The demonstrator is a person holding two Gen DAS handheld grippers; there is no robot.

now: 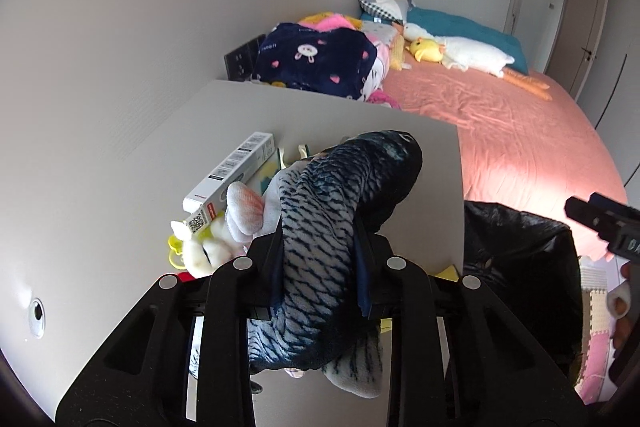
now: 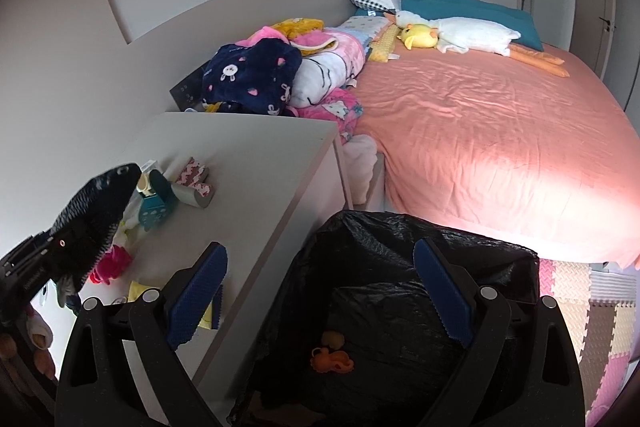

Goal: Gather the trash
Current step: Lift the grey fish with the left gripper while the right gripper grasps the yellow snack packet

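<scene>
The left gripper point(image 1: 318, 263) is squeezing a soft blue-and-white fish toy point(image 1: 320, 227) round its middle, lifted above the pale grey table top point(image 1: 420, 163). The fish's head flops out past the fingers and its tail hangs down behind them. The right gripper point(image 2: 320, 291) is wide open with nothing in it, right over the black plastic trash bag point(image 2: 360, 235). The floppy fish could slip out, or its tail could knock the white fluffy toy point(image 1: 204, 251) just under the left gripper. It could also miss the bag's saggy edge.
</scene>
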